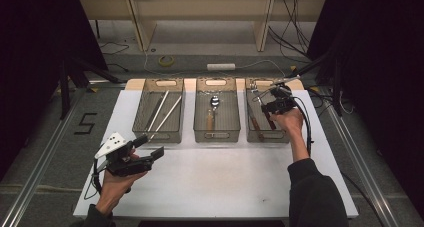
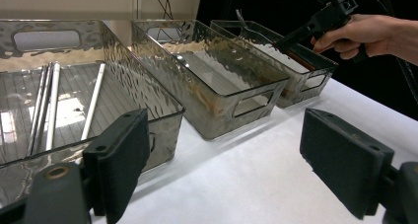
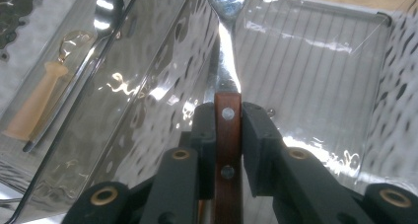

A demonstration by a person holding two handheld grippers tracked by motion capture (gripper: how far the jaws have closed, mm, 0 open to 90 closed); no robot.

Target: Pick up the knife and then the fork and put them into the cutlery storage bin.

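**A:** ok so what's on the table? I can only see part of it from here.

**B:** White top, three clear bins in a row along the far side. Left bin has a few pale sticks lying lengthwise, look like chopsticks. Middle bin has a spoon at its far end and something with a tan handle nearer. Right bin is where the action is.

**A:** meaning?

**B:** The right gripper is hanging over the right bin, jaws clamped on a fork, I think. Brown wooden handle with two rivets, metal neck, and the head points away into the bin. From the gripper's own view the handle sits squarely between the two pads. There's also another brown-handled piece lying in that bin on its left side, can't tell what kind.

**A:** and the other hand?

**B:** Left gripper is at the near left, over bare table just in front of the left bin, touching nothing. Jaws are spread wide apart with nothing between them. Grey plate on top of it, cable trailing off.
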